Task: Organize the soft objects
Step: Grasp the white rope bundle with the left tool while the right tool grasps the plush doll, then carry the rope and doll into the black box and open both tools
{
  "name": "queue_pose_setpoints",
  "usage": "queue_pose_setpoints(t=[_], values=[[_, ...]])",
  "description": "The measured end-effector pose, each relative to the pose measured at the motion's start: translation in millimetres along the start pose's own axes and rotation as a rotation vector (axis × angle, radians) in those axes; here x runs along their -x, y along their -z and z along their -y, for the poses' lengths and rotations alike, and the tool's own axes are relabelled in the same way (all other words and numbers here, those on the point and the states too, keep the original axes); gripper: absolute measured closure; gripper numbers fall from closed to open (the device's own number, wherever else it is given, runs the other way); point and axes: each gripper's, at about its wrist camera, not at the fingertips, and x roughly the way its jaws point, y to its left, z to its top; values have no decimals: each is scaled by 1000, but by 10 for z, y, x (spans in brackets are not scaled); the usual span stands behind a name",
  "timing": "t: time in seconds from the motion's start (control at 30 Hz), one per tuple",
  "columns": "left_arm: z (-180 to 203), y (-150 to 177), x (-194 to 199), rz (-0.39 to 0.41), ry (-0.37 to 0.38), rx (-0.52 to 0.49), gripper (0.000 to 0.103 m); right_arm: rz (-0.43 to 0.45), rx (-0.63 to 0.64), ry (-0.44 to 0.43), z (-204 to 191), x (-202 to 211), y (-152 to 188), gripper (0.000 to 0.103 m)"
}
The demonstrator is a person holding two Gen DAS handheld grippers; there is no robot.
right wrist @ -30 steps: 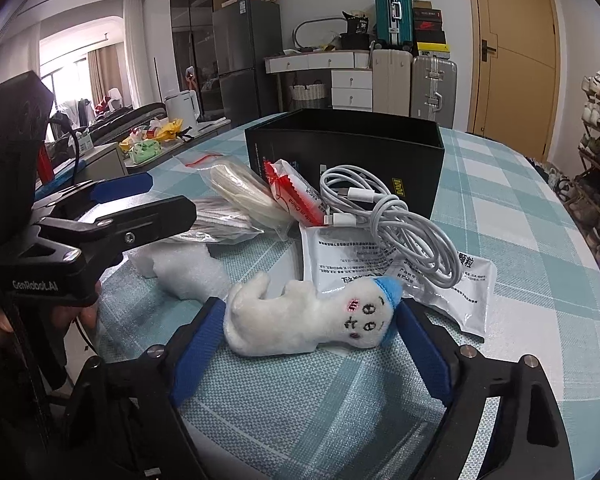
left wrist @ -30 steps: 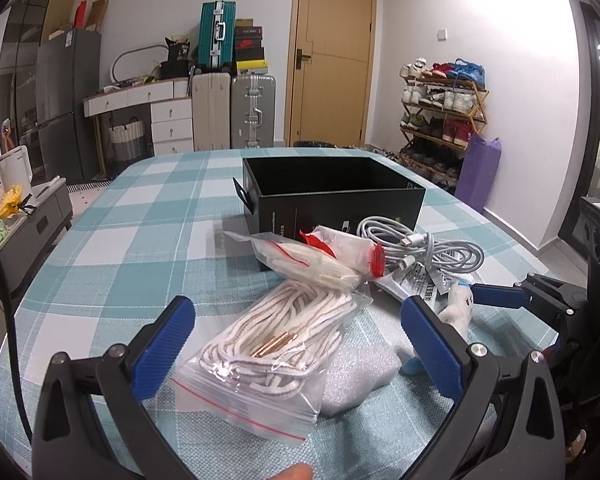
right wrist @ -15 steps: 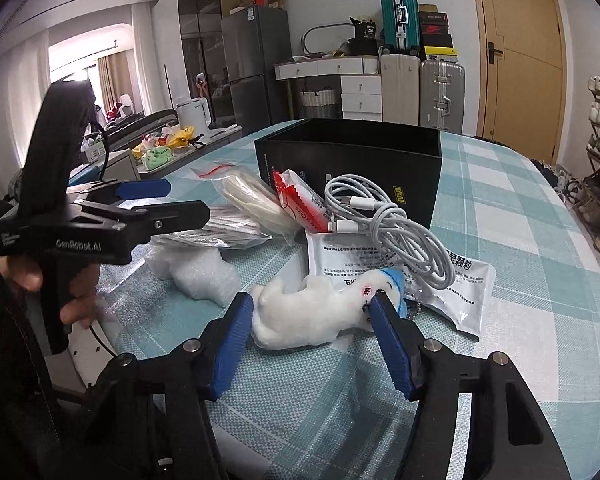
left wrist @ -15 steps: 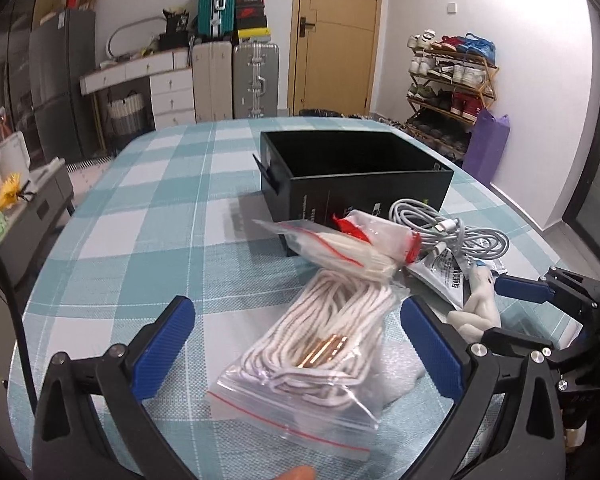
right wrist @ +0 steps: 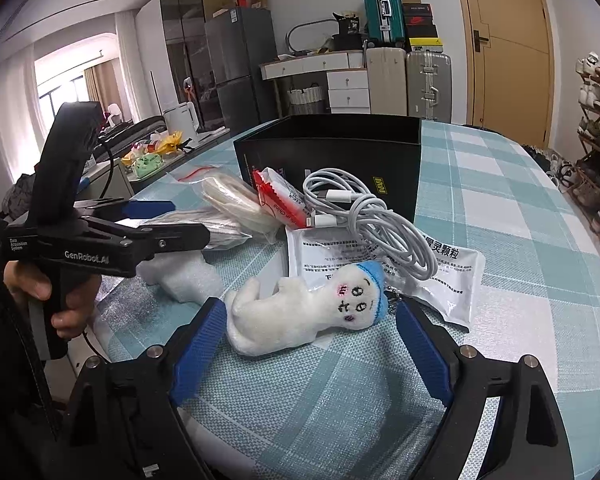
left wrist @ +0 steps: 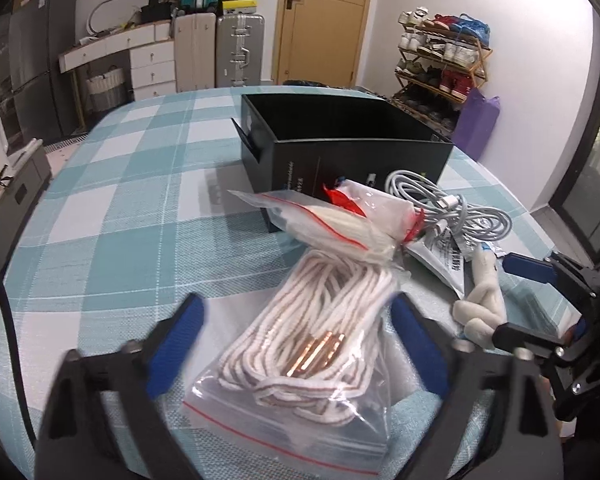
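Now the left gripper (left wrist: 296, 340), its jaws just closing in but seemingly not yet pressing, straddles the zip bag of white cord (left wrist: 320, 344) on the checked tablecloth (left wrist: 112, 216), while the right gripper (right wrist: 308, 344), just reopened, stands spread around the white plush toy (right wrist: 304, 312) near the black box (right wrist: 332, 152).

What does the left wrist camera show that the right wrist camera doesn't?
Only the left wrist view shows the copper tips on the bagged rope lying between the open left gripper fingers. Only the right wrist view shows the plush toy face and the foam piece. Both show the black box, white cable and checked tablecloth.
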Motion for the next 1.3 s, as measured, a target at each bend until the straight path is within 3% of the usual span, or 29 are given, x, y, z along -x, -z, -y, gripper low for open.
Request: queue_pose_setpoints(t=[0.1,0.17,0.37,0.83,0.93,1.3], values=[[20,9,5,-9,30,-12,34,-4,-2,-1,16,-19,-1,13],[52,19,46,2,39,-27,49,-1,-7,-3,36,-26,-15,11],[128,54,143,27,51,-64,65,-36,1,-20,27,-90,-47,9],[82,102,339,60,104,-20,67,-115,56,-17,-70,-274,-134,9],[91,108,360,67,120,-15,67,-108,66,-18,-97,-264,-128,14],[184,127,485,91,149,-16,67,-49,73,-45,-146,-59,-113,17]])
